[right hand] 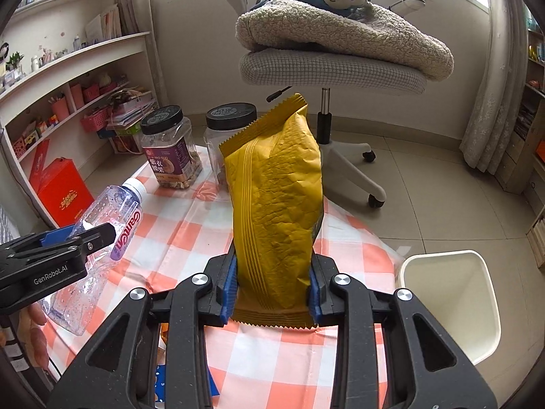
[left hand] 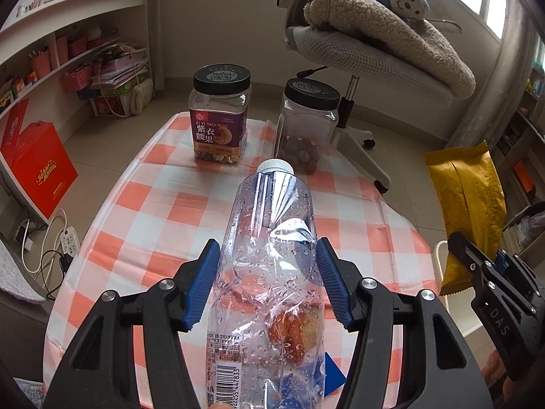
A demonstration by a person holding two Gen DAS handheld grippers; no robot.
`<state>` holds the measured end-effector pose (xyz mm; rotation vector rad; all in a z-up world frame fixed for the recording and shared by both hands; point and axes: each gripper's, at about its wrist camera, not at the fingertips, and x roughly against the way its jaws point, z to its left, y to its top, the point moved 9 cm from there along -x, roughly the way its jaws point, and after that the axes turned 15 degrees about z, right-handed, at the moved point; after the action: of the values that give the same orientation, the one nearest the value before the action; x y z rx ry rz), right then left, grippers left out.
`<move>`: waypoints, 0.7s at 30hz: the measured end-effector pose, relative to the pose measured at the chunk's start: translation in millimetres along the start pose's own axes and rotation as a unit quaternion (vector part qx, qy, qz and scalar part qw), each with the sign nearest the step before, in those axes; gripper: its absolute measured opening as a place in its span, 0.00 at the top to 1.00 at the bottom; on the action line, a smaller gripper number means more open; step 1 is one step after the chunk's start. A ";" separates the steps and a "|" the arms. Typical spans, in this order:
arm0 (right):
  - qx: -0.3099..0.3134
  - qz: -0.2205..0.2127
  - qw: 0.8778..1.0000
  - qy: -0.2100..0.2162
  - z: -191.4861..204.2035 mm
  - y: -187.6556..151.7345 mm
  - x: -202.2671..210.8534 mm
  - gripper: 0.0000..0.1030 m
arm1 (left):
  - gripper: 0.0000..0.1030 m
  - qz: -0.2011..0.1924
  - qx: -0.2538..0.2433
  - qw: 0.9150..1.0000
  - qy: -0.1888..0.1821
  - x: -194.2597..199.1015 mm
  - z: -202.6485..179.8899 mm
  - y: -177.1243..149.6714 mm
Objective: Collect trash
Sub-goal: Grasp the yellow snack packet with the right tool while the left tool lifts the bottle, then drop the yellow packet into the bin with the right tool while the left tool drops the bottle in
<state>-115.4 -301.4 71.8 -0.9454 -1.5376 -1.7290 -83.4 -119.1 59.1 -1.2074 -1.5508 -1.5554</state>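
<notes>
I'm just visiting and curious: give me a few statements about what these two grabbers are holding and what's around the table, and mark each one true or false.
1. The left gripper is closed on a clear plastic bottle. True.
2. The bottle has no cap. False: a white cap is on it.
3. The right gripper holds a yellow snack bag. True.
4. Both jars on the checked tablecloth have red lids. False: the labelled jar and the plain jar both have black lids.
5. A white bin stands beside the table, on the right in the right wrist view. True.
6. The bin's lid is shut. False: it is open on top, no lid visible.
</notes>
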 end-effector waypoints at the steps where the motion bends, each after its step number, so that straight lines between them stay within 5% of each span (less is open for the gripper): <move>1: -0.002 0.000 1.000 -0.001 -2.6 -1.0 1.1 0.70 | 0.44 0.000 -0.002 1.000 -0.001 -0.4 -3.5 -0.3; 21: -0.062 -0.006 0.997 -0.042 -85.1 -16.5 24.1 0.70 | 0.44 0.004 -0.047 0.998 -0.028 -8.2 -78.6 -2.4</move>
<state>-151.0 -383.8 78.0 -1.0853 -1.5054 -1.8318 -95.9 -197.2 59.3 -1.3179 -1.5204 -1.6178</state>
